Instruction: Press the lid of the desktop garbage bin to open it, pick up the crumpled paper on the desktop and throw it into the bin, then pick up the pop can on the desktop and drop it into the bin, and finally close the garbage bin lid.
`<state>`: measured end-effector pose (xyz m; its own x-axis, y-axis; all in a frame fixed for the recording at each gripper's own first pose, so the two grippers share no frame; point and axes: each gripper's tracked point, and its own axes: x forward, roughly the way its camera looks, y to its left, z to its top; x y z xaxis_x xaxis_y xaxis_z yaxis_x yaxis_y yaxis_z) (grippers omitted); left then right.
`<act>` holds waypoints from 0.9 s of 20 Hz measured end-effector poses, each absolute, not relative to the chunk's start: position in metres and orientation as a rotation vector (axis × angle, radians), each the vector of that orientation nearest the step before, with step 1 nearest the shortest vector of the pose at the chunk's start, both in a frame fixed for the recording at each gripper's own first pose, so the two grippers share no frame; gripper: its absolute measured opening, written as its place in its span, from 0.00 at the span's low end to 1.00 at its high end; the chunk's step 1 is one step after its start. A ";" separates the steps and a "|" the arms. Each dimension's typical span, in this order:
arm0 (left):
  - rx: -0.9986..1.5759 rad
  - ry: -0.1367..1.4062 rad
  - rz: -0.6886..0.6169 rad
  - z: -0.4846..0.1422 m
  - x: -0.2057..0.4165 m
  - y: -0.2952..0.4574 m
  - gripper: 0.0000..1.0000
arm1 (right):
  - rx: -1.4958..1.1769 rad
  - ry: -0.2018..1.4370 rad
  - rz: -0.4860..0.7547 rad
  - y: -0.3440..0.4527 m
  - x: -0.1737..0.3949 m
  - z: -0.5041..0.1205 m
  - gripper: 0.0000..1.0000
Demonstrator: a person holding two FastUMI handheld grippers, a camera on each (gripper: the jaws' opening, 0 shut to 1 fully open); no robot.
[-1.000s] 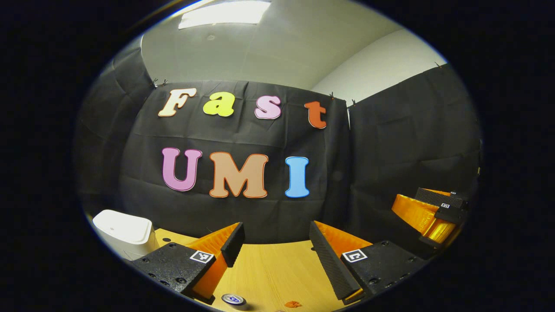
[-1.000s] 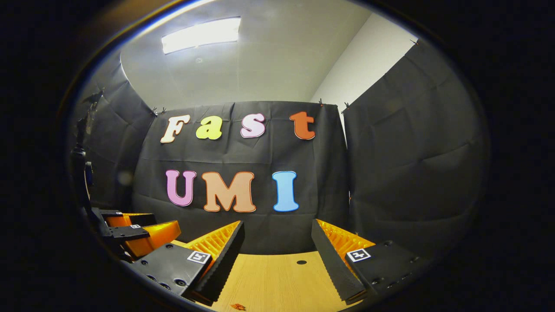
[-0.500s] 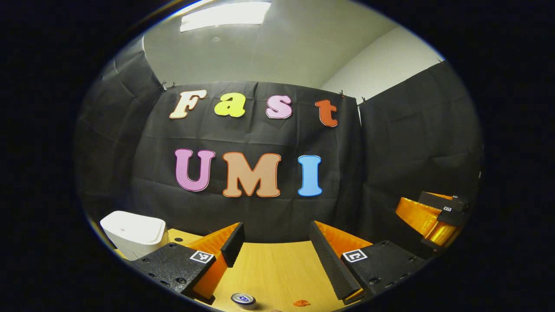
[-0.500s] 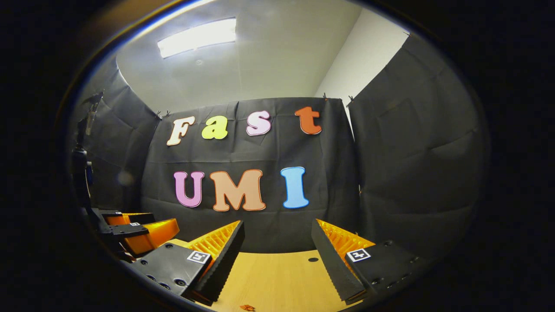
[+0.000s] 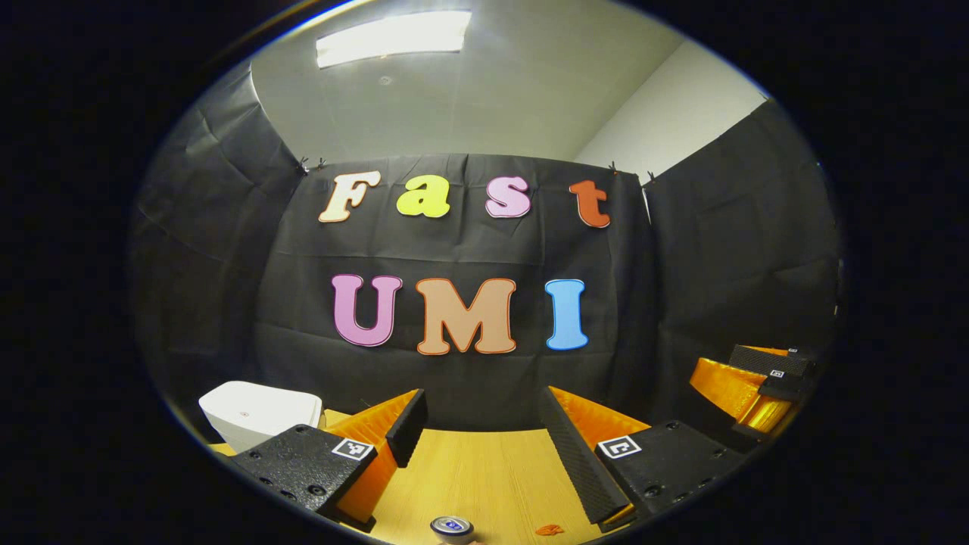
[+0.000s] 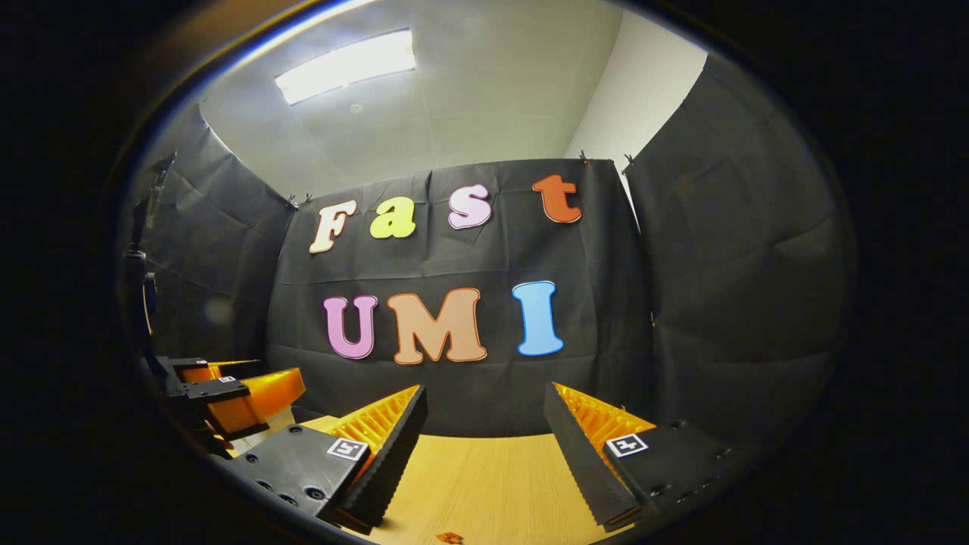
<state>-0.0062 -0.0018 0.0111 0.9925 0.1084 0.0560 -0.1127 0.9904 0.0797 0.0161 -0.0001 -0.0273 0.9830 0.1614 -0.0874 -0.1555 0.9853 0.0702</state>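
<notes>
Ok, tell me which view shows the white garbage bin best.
The left gripper view: the white plastic garbage bin sits at lower left on the wooden table, lid closed, partly hidden behind that gripper's own finger. In the right gripper view I cannot make the bin out with confidence.

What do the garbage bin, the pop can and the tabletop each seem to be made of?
Garbage bin: probably white plastic, matte, smooth with rounded edges. Pop can: likely metal, going by its shiny silvery top. Tabletop: wood or wood-look laminate, pale with fine grain lines.
</notes>
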 end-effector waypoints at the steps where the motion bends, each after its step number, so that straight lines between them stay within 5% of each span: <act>1: 0.089 -0.051 0.114 0.011 -0.006 0.000 0.92 | 0.066 0.095 0.162 0.000 0.017 -0.029 0.98; 18: 0.112 -0.040 0.118 0.009 0.000 -0.003 0.93 | 0.070 0.112 0.157 -0.007 0.026 -0.036 0.98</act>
